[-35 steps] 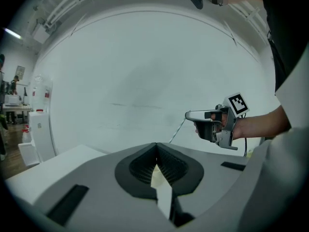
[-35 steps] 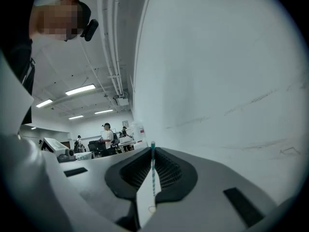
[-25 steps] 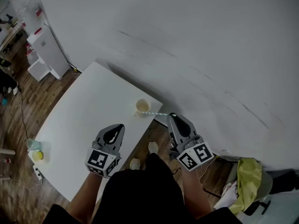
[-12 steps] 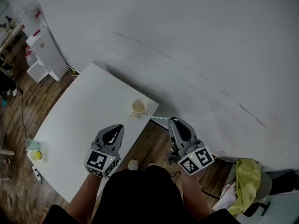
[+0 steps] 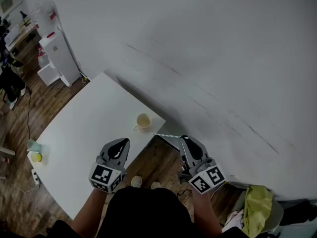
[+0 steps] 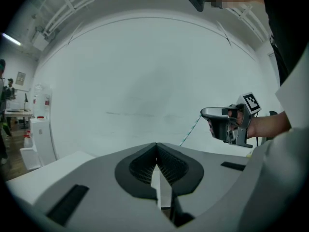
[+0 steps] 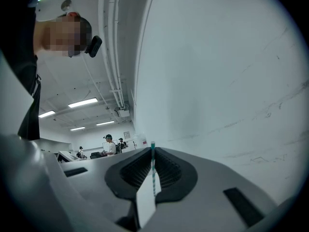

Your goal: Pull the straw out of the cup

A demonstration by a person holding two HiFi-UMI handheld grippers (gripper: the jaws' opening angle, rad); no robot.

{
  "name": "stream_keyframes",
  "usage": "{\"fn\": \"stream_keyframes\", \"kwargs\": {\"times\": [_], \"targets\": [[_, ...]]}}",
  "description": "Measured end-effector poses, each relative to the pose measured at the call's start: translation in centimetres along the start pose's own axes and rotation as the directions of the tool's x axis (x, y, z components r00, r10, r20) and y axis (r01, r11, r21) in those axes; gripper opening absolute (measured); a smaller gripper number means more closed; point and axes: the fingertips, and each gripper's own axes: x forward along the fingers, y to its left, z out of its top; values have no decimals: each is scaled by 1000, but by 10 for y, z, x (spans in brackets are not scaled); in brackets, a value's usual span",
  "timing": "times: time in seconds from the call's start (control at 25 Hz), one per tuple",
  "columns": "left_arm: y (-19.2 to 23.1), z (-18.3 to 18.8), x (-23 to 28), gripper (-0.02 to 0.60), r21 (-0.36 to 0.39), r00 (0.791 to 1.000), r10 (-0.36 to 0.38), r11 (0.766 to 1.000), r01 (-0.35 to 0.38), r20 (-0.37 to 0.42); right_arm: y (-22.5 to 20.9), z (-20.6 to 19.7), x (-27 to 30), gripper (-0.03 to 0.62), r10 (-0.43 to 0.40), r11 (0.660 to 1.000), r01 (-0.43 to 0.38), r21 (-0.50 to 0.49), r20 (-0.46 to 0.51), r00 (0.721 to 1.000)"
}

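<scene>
Mostly the head view is taken up by a bare white wall (image 5: 208,48), its faint scuff lines the only detail. Below it lies the white counter (image 5: 84,128), its near corner cut off behind the person's dark clothing (image 5: 148,212). That clothing also hides both forearms. A wooden floor (image 5: 25,108) shows around the counter. A white cabinet (image 5: 59,53) stands by the wall at far left, and the red marks on it are too small to read. A yellow-green cloth (image 5: 257,205) is bunched at lower right, partly out of frame.

The left gripper (image 5: 121,144) hangs over the counter's near edge. In its own view its jaws are pressed together with nothing between them. The right gripper (image 5: 184,139) is held off the counter, over the floor, clamped on the straw (image 5: 166,134). The straw's held end is buried in the jaws.

The straw juts from that gripper toward the cup (image 5: 143,121), its free tip just beside the cup and clear of it. The cup stands near the counter's far edge, and what is inside it cannot be made out. Seen along the right gripper, the straw (image 7: 153,173) shows teal-and-white stripes. Two small things (image 5: 33,151) at the counter's left corner are too blurred to name.

The only print that can be made out is the black-and-white square pattern on each cube (image 5: 205,177).
</scene>
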Motion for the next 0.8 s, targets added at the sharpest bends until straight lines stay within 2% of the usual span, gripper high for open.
{"fn": "stream_keyframes", "kwargs": {"times": [0.8], "targets": [[-29, 3, -14, 13, -4, 996, 90, 996, -90, -14, -17, 0, -30, 38, 38, 998, -37, 45, -11, 999]]}}
